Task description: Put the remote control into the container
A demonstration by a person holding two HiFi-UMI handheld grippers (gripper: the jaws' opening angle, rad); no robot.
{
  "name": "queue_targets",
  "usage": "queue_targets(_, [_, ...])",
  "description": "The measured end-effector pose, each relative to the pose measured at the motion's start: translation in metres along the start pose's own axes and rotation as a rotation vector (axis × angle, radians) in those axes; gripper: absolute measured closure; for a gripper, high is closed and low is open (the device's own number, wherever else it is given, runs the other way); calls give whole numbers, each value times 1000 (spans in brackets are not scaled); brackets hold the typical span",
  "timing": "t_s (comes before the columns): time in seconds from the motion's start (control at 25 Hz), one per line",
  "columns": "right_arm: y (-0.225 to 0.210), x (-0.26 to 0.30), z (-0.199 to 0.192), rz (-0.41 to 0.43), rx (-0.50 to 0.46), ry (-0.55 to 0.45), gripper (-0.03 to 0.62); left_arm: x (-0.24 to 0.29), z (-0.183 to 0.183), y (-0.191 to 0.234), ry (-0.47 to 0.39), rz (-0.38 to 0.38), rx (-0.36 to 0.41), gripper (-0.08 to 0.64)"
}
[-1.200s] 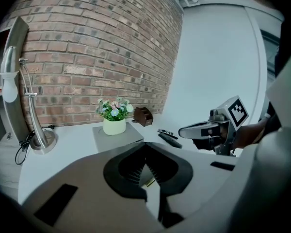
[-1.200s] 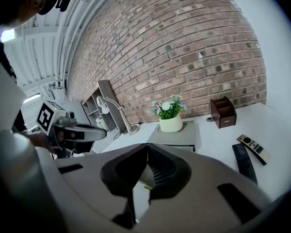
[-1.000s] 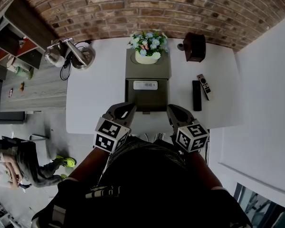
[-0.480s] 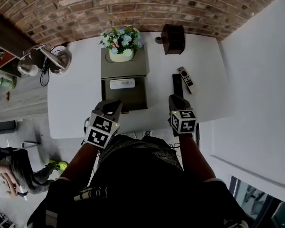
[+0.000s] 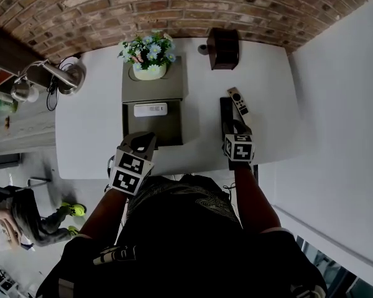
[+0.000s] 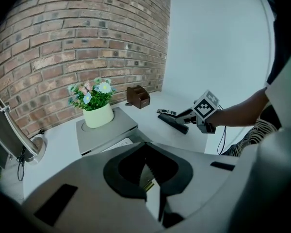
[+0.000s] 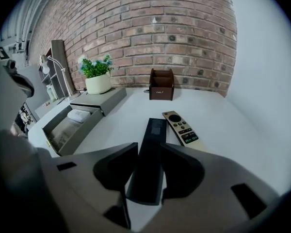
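A black remote control (image 5: 225, 110) lies on the white table, with a lighter remote (image 5: 239, 100) just to its right. My right gripper (image 5: 236, 129) is low over the black remote's near end. In the right gripper view the black remote (image 7: 153, 135) lies between the jaws of my right gripper (image 7: 149, 147), which have just been opening and stand open on either side of it. The grey container (image 5: 163, 130) has its drawer pulled out, with a white item (image 5: 150, 109) inside. My left gripper (image 5: 143, 143) is shut at the drawer's front edge, holding nothing.
A flower pot (image 5: 148, 56) stands on the container's top. A brown wooden box (image 5: 222, 47) sits at the table's back, near the brick wall. A desk lamp (image 5: 50, 74) is at the far left. A person (image 5: 25, 219) crouches on the floor at lower left.
My right gripper has gone forward and down to the black remote, and its jaws have opened around it. My left gripper has sunk a little towards the drawer's front.
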State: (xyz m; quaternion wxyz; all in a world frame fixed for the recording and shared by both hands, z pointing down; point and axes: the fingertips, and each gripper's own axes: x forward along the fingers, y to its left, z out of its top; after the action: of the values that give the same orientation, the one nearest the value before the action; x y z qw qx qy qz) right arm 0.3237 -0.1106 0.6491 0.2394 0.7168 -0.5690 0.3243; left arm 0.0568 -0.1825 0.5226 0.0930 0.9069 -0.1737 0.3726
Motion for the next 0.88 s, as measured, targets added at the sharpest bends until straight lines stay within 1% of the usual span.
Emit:
queue_targets(0.08, [-2,10,-3,11,15,33,421,2,-1,-1,6,8,-16,555])
queue_targets(0.16, [-4,18,-4,14,20,58,383,3,-2,-2,10,16,-31,555])
queue_targets(0.2, [-5,22,-5,13,21,71,374,3,-3,-2,14,19,-38,555])
queue_targets(0.4, [-5,37,-13,20,25,124,370,-2,-9,0,26,39,-63,555])
queue_targets(0.68, [-8,38,-9,-3,38,130,368,-9,-12,2,11,55,-88,555])
queue_targets(0.76, [-8,40,-10,-2,50,145,368,-12,-13,4,10,61,-92,555])
queue_targets(0.88, [-12,40,-11,-8,96,158,359,-18,-16,7,3,65,-104,555])
